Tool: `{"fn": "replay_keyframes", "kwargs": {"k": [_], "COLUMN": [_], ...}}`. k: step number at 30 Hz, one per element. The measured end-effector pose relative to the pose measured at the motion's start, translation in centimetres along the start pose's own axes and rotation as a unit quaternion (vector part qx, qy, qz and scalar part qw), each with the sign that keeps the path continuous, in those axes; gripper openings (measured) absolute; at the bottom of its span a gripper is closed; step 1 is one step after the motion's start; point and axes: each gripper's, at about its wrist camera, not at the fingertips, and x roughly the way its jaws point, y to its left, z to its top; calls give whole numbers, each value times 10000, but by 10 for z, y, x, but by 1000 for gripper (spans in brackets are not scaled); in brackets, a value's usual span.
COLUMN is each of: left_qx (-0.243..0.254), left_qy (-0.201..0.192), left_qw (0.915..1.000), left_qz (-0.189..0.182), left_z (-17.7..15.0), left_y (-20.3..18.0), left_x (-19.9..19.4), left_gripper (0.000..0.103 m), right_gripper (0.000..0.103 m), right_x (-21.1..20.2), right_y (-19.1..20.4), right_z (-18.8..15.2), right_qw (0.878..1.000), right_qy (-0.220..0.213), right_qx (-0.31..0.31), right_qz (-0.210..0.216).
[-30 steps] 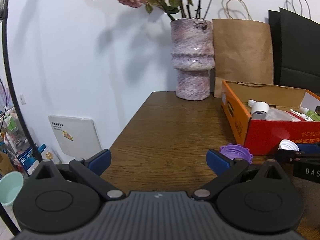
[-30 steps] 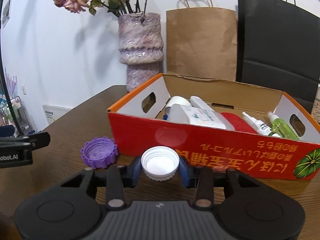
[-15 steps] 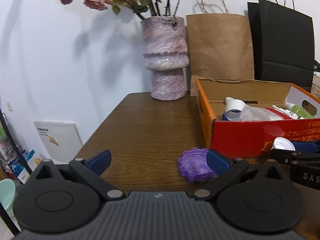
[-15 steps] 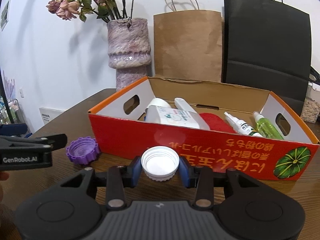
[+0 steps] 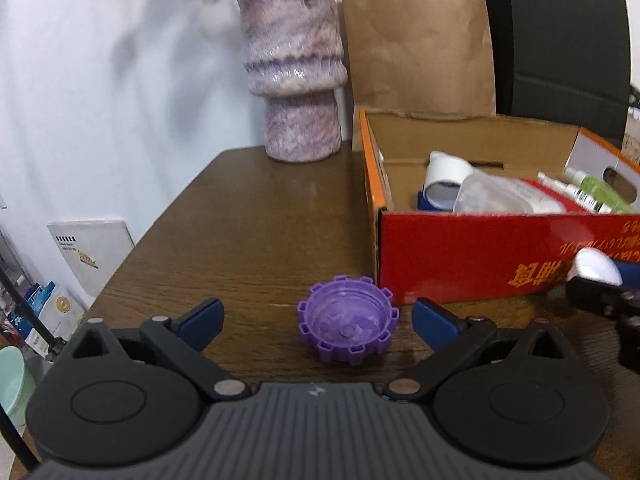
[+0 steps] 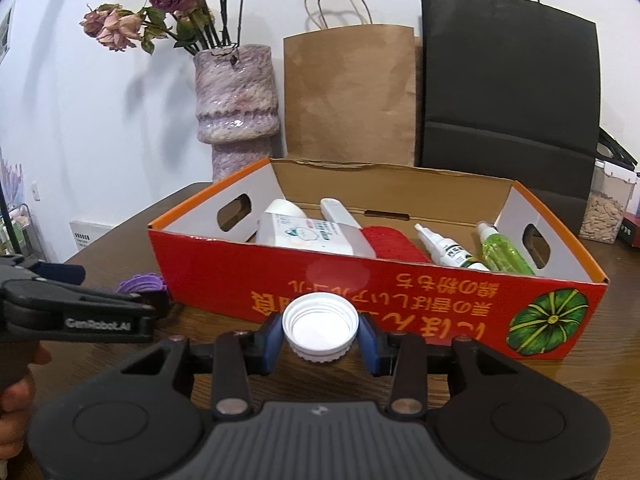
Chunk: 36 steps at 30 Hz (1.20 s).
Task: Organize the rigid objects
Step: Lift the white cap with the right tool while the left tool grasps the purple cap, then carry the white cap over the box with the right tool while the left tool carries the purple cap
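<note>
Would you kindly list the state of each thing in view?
Left gripper: open, just been closing slightly, purple cap between fingers, untouched.
Purple cap: on table, hollow side up.
Right gripper: shut on white cap.
White cap: held, hollow side up.
Red box: open-topped, holding bottles.

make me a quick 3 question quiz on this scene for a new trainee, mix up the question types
1. True or false: the right gripper is shut on the white cap.
2. The purple cap lies: A) inside the red box; B) on the table between the open left gripper fingers; C) on top of the vase.
3. Fill in: the green spray bottle lies inside the ____.

Key: 1 true. 2 B; the jaws have just been closing slightly, and the pads are not yet touching the cap. 3 red box.
</note>
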Motion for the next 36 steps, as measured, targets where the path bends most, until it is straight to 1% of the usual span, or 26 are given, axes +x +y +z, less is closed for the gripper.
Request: {"fn": "replay_keyframes", "kwargs": {"k": [1,2,3,4,6,8,14,19,21,27,36], "left_qx": [3,-7,-17,-27,-12,21,-34,-186,-193,-277,-441], "left_qy": [40,65,90,125,104,-1,-149,-307,-389,-608,-926], "left_qw": [10000,10000,9999,9997,9997,9998,9997,9989,9987,9972,9937], "left_qz": [-31,-60,-110,-184,-212,-205,-213,-297,-271,-342,-457], "left_z": [0,0,0,-1,-1,-2,-4,-5,-6,-6,4], "left_y": [-1,-2,-2,-2,-3,-5,-9,-13,-17,-31,-52], "left_x": [1,2,3,3,3,-2,-14,-28,-36,-58,-82], "left_gripper": [88,76,68,57,56,56,56,56,56,56,56], "right_gripper": [39,39,39,39,39,39,39,39,39,39,39], "right_x": [-1,-2,-3,-4,-7,-10,-22,-34,-39,-54,-69], "right_y": [-1,-3,-4,-5,-7,-9,-16,-23,-25,-31,-40], "right_z": [0,-1,-1,-1,-2,-4,-7,-10,-11,-12,-9], "right_qw": [10000,10000,10000,10000,10000,9999,9997,9993,9991,9978,9954], "right_qy": [-8,-18,-30,-40,-70,-104,-214,-350,-414,-639,-920], "right_qx": [8,17,25,26,24,21,46,80,91,136,254], "right_qz": [-7,-8,-7,-8,-15,-19,-49,-72,-77,-71,-99]}}
